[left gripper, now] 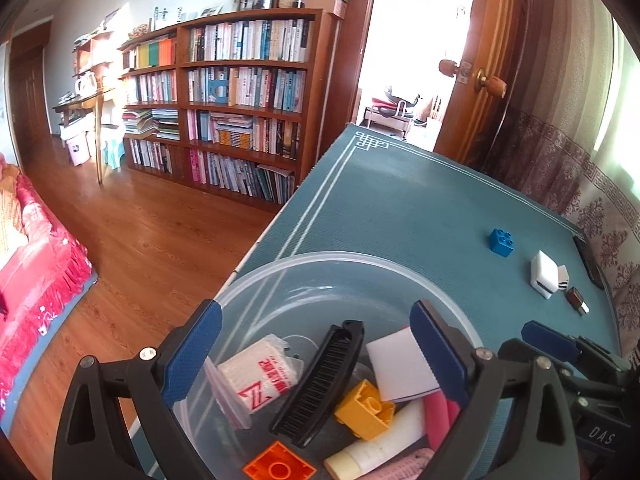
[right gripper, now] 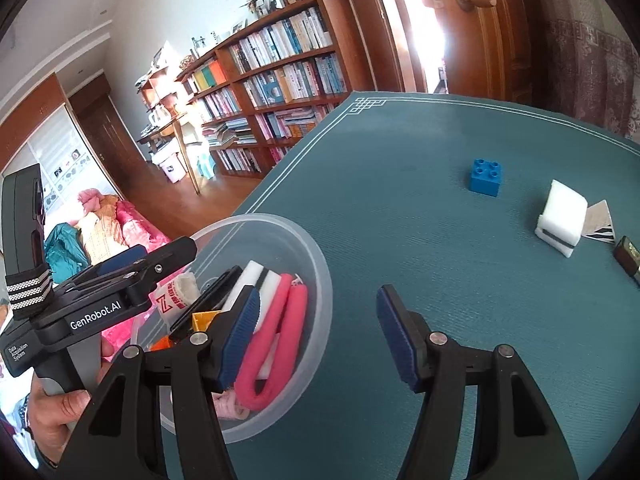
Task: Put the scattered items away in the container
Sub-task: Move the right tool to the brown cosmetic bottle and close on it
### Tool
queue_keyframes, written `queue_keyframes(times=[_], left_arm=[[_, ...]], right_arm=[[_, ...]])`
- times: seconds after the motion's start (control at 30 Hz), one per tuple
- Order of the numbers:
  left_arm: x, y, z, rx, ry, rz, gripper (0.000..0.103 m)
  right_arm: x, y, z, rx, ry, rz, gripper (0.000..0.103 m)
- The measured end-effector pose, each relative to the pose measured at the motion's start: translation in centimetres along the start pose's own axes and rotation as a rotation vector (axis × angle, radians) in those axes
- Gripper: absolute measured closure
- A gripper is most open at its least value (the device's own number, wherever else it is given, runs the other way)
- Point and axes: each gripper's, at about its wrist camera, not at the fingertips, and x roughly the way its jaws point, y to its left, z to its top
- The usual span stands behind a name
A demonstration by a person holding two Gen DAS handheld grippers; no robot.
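A clear plastic bowl (left gripper: 304, 258) stands at the near left corner of the blue mat. It holds a black comb (left gripper: 320, 384), a yellow brick (left gripper: 366, 408), an orange brick (left gripper: 280, 466), a white tube (left gripper: 384, 444), a bagged packet (left gripper: 260, 376) and a pink loop (right gripper: 280, 332). My left gripper (left gripper: 316, 320) hangs open over the bowl, holding nothing. My right gripper (right gripper: 318, 304) is open and empty beside the bowl's (right gripper: 320, 264) right rim. A blue brick (right gripper: 486, 176), a white sponge (right gripper: 562, 218) and a small brown item (right gripper: 628, 254) lie on the mat to the far right.
The mat (right gripper: 420, 140) ends at the table's left edge, with wooden floor (left gripper: 160, 240) and a bookcase (left gripper: 240, 100) beyond. A patterned card (right gripper: 600, 222) lies behind the sponge. A dark flat object (left gripper: 588, 260) lies at the mat's right edge. A hand (right gripper: 60, 408) holds the left gripper's handle.
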Motion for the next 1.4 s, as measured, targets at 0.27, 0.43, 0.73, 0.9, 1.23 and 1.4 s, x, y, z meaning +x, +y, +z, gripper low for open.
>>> queue_keyframes(times=[0.27, 0.43, 0.73, 0.9, 1.23, 1.4], left_arm=[[0.3, -2.8, 0.2, 0.056, 0.011, -0.017, 0.006], [0.4, -5.0, 0.2, 0.100, 0.018, -0.028, 0.006], [0.9, -9.2, 0.2, 0.180, 0.036, -0.055, 0.006], [1.4, -11.7, -0.1, 0.223, 0.052, -0.077, 0.006], [2.6, -16.4, -0.8, 0.309, 0.088, -0.113, 0.006], [3.1, -18.1, -1.0, 0.339, 0.101, -0.121, 0.006]], right_arm=[[-1.6, -4.5, -0.8, 0.051, -0.014, -0.080, 0.039], [-3.1, -8.0, -1.2, 0.094, -0.027, -0.137, 0.039], [-6.0, -14.4, -1.7, 0.166, -0.066, -0.244, 0.039], [-7.6, -18.1, -1.8, 0.201, -0.090, -0.303, 0.039], [-8.7, -23.5, -0.4, 0.236, -0.134, -0.391, 0.039], [-7.7, -25.1, 0.6, 0.205, -0.134, -0.410, 0.039]])
